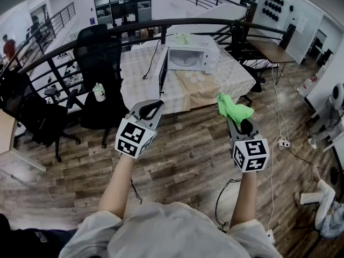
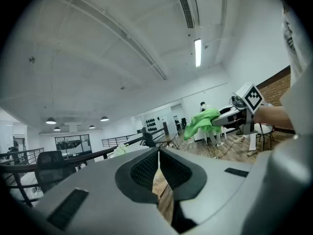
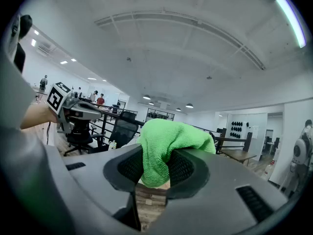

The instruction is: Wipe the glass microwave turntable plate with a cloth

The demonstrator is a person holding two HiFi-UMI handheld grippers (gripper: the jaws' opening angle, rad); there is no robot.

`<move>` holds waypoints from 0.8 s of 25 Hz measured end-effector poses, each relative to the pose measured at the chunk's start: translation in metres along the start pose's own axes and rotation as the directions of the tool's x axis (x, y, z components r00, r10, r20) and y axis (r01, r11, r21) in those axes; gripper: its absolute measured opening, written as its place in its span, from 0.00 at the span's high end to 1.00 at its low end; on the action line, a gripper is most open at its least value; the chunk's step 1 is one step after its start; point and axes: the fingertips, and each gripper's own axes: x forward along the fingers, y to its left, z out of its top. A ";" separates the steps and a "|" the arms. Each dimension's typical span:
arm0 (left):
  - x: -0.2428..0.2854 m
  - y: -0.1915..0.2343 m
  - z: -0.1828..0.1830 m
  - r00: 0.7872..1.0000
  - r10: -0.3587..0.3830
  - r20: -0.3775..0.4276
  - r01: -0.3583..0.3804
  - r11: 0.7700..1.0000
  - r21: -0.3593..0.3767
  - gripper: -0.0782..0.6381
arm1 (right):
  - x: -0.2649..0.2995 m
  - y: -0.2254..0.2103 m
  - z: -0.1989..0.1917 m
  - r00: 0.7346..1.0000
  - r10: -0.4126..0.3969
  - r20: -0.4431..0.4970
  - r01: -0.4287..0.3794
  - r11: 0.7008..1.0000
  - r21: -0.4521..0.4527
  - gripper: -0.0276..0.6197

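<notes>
A white microwave (image 1: pixel 192 58) stands on the table (image 1: pixel 236 79) ahead, its door (image 1: pixel 161 70) swung open to the left. Its cavity is too small here to make out the glass plate. My right gripper (image 1: pixel 231 118) (image 3: pixel 155 166) is shut on a bright green cloth (image 1: pixel 233 108) (image 3: pixel 168 143) that bunches up above the jaws. My left gripper (image 1: pixel 155 106) (image 2: pixel 159 161) is shut with nothing in it. Both are held over the wooden floor, well short of the table. In the left gripper view, the right gripper (image 2: pixel 230 116) and the cloth (image 2: pixel 201 121) show to the right.
Black office chairs (image 1: pixel 99 63) stand left of the table, one with a small bottle (image 1: pixel 99 92) on its seat. A curved black railing (image 1: pixel 64 47) runs behind. Cables (image 1: pixel 277 144) trail on the floor at right. The left gripper (image 3: pixel 73 109) shows in the right gripper view.
</notes>
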 end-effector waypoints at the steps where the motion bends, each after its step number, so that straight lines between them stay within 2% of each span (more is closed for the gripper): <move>1: 0.002 -0.002 0.001 1.000 0.001 0.002 -0.002 1.000 0.002 0.85 | -0.001 -0.004 -0.001 1.000 0.001 0.002 -0.001 1.000 0.000 0.77; 8: 0.019 -0.029 0.007 1.000 0.003 -0.012 -0.002 1.000 0.021 0.86 | -0.006 -0.032 -0.009 0.999 0.021 0.027 -0.022 1.000 0.020 0.77; 13: 0.035 -0.054 0.009 1.000 -0.003 0.009 0.003 0.997 -0.081 0.87 | -0.009 -0.059 -0.020 0.997 0.048 0.057 -0.051 0.998 0.049 0.77; 20: 0.072 -0.074 0.012 0.999 0.048 -0.022 -0.049 0.998 -0.031 0.87 | 0.001 -0.097 -0.034 0.991 0.109 0.083 -0.118 0.987 0.110 0.77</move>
